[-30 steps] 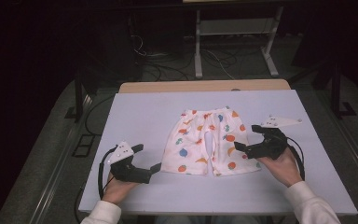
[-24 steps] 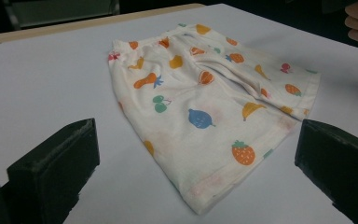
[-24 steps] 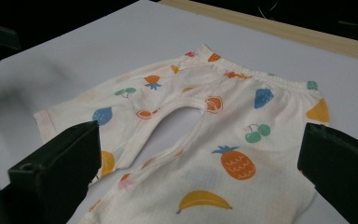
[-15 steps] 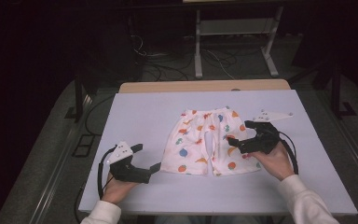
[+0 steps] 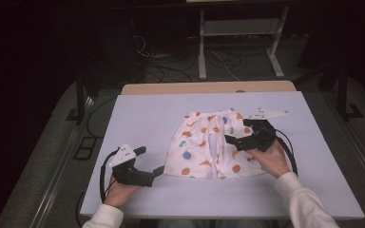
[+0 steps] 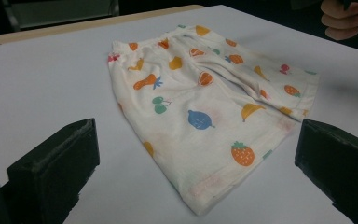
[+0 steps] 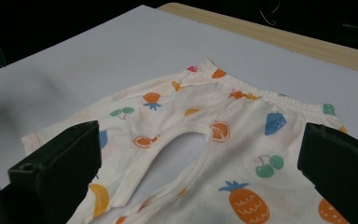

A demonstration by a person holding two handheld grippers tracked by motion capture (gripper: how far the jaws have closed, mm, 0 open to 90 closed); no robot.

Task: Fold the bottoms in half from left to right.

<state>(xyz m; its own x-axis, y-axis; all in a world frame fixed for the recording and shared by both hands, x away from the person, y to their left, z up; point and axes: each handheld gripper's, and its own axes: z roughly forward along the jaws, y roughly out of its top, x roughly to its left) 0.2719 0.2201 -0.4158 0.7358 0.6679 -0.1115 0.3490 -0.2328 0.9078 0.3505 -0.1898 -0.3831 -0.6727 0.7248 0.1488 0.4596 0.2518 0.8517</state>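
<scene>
Your fruit-print shorts [image 5: 212, 144] lie flat near the middle of the bench [image 5: 142, 118], waistband toward the far edge, leg hems toward you; your right tongs [image 5: 234, 140] hover over the right leg with jaws spread wide, grasping nothing; your left tongs [image 5: 151, 165] sit released just off the near left hem corner, not touching the cloth; bare bench runs wide to your left and beyond the waistband; the near edge lies close behind the hems.
</scene>
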